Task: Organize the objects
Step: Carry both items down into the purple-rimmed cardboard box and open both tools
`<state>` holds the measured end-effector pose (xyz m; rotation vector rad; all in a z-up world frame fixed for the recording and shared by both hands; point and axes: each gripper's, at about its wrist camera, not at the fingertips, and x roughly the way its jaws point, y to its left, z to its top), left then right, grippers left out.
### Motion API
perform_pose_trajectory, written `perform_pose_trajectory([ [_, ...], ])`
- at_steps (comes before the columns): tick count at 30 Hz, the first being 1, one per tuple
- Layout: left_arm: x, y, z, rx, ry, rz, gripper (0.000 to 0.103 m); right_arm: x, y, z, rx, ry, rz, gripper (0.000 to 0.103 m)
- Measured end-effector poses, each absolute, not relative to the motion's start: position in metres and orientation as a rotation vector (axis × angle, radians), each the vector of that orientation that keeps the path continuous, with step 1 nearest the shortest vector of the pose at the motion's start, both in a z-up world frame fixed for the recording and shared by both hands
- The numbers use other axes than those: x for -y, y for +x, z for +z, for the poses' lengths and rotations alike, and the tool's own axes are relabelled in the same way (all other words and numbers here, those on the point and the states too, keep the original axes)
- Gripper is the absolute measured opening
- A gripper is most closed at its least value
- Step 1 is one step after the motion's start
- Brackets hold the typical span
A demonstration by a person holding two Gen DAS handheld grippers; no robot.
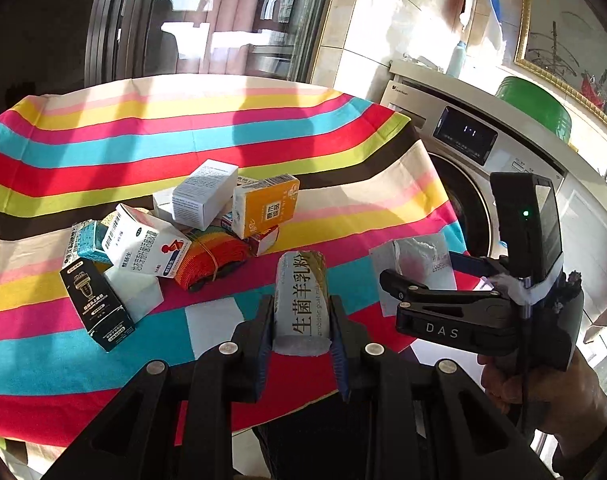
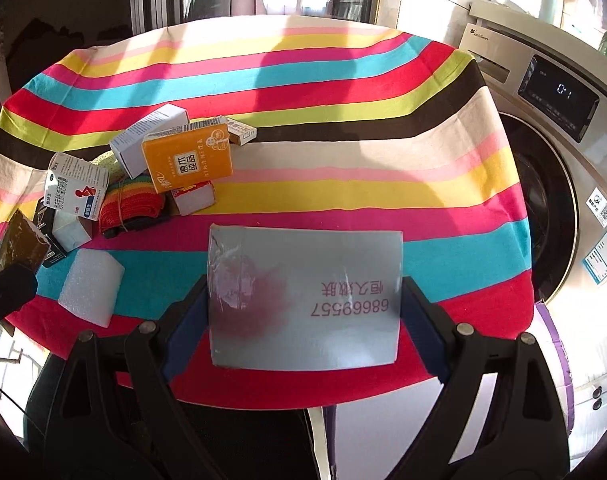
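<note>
Boxes (image 2: 183, 164) piled, some half-hidden; left hand-held gripper (image 1: 303, 320) pinches sachet (image 1: 301, 300), right (image 2: 305, 304) grey box (image 2: 305, 300).

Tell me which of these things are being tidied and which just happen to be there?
Being tidied: goat milk powder packet in the left fingers; grey box in the right fingers; orange box; white foam block; knitted roll.
Just there: washing machine; striped cloth; green tub.

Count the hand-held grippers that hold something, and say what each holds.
2. The left hand-held gripper clamps a goat milk powder packet; the right hand-held gripper grips a flat grey box.
</note>
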<state>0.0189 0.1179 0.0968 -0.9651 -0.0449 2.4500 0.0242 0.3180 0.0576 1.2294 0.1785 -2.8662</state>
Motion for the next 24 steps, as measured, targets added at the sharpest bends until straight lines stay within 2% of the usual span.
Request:
perform_pose_trajectory([
  [24,-0.274,0.047,0.045,-0.110,-1.131,1.993,0.027,-0.463,0.085,0.017,0.104,1.617,-3.039,0.091],
])
